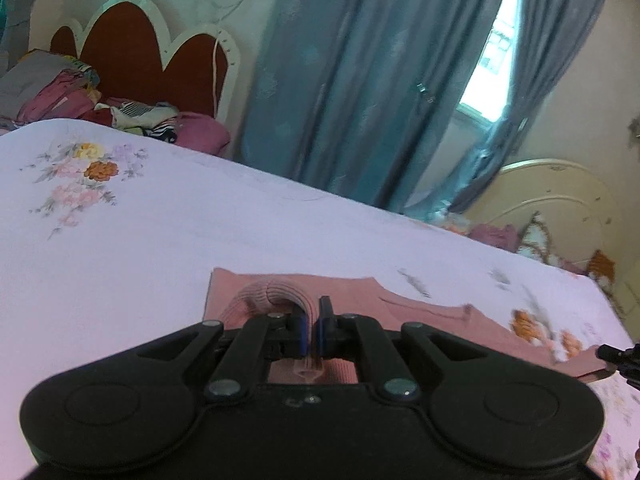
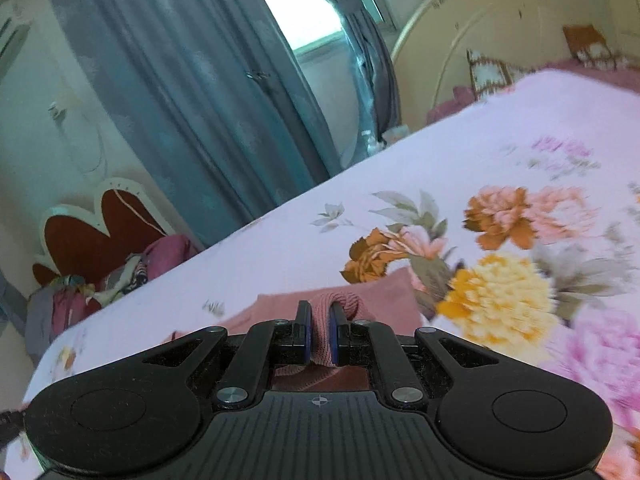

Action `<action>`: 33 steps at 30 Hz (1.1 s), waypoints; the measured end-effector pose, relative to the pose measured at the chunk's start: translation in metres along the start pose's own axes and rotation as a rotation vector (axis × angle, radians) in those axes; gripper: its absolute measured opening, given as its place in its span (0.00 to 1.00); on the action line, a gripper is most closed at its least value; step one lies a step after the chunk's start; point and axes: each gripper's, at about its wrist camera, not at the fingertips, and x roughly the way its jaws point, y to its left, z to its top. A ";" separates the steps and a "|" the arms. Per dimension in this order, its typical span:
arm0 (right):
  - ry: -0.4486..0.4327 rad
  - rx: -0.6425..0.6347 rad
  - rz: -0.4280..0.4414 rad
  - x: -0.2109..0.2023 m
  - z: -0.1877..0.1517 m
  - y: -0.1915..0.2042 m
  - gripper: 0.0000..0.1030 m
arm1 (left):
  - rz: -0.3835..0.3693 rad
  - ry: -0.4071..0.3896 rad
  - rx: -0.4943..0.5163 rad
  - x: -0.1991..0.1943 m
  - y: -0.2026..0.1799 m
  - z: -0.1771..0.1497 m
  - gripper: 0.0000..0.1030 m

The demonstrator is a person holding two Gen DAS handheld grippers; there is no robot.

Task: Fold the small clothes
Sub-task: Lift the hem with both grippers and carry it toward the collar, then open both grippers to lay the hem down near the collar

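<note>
- The left tongs [image 1: 311, 326] are closed down to a thin slit, pinching a ribbed cuff [image 1: 264, 296] of the pink knitted garment [image 1: 424, 316]; the cuff arches up from the cloth and runs between the blue pads.
- From the left wrist view, the garment lies flat on the bed [image 1: 160, 240], spreading ahead of the left tongs and off to their right, over the flowered sheet.
- At the far right edge of that view, the black tip of the right tongs [image 1: 618, 358] shows at the garment's far corner.
- The right tongs [image 2: 320, 334] are nearly closed on another ribbed fold [image 2: 340, 304] of the same garment [image 2: 384, 284], the knit bunched between the pads and bulging just past them.
- From the right wrist view, the rest of the garment lies flat beyond and to the left of these tongs, beside the printed orange and yellow flowers [image 2: 492, 292].
- Blue curtains [image 1: 360, 80] hang behind the bed.
</note>
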 end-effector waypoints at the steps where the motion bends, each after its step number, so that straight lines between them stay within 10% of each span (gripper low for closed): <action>1: 0.016 0.016 -0.005 0.015 0.003 -0.002 0.08 | 0.010 0.016 -0.002 0.013 -0.001 0.003 0.05; 12: 0.107 0.050 -0.072 0.098 0.009 -0.025 0.08 | 0.127 0.145 0.016 0.097 -0.003 0.006 0.10; 15: 0.084 0.052 -0.064 0.102 0.019 -0.029 0.09 | 0.146 0.121 0.032 0.097 0.001 0.011 0.33; 17: 0.070 0.040 -0.049 0.100 0.027 -0.033 0.11 | 0.141 0.094 0.037 0.089 0.004 0.018 0.73; 18: 0.066 0.016 -0.048 0.099 0.030 -0.034 0.14 | 0.134 0.063 0.036 0.081 0.007 0.021 0.78; 22: 0.074 -0.078 -0.024 0.101 0.029 -0.036 0.65 | 0.077 0.071 0.122 0.072 0.011 0.027 0.77; 29: 0.159 -0.314 0.044 0.120 0.004 -0.020 0.64 | 0.073 0.206 0.256 0.104 0.005 0.004 0.67; 33: 0.196 -0.363 0.076 0.130 -0.001 -0.019 0.47 | 0.075 0.213 0.266 0.120 0.005 0.005 0.54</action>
